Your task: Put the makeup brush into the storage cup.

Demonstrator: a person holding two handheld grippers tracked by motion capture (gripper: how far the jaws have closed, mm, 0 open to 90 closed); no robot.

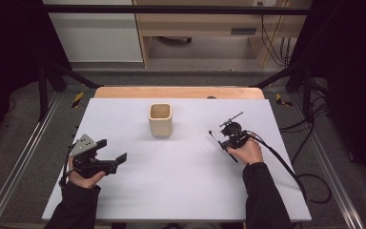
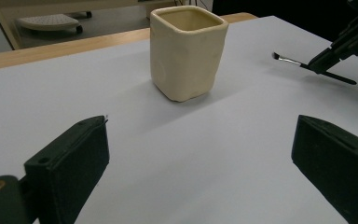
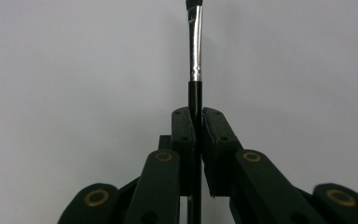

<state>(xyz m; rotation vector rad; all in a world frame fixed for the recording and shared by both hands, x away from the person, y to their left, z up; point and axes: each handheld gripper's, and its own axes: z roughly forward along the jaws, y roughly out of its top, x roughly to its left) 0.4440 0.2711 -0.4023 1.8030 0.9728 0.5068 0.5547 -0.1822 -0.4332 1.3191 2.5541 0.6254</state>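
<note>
A cream square cup (image 1: pixel 160 119) stands upright in the middle of the white board (image 1: pixel 181 191), and it is seen closer in the left gripper view (image 2: pixel 186 51). My right gripper (image 1: pixel 225 143) is to the right of the cup, shut on a thin black brush (image 1: pixel 215 137) with a silver ferrule. In the right gripper view the pads pinch the brush handle (image 3: pixel 196 42) just below the ferrule at the gripper (image 3: pixel 198 116). The brush (image 2: pixel 289 59) points toward the cup, low over the board. My left gripper (image 1: pixel 112 149) rests at the front left, open and holding nothing (image 2: pixel 200 158).
The board lies on a wooden table whose far edge (image 1: pixel 178 92) shows behind the cup. Black frame posts (image 1: pixel 43 90) stand at both back corners. A cable (image 1: pixel 286 167) trails from the right gripper off the board's right side.
</note>
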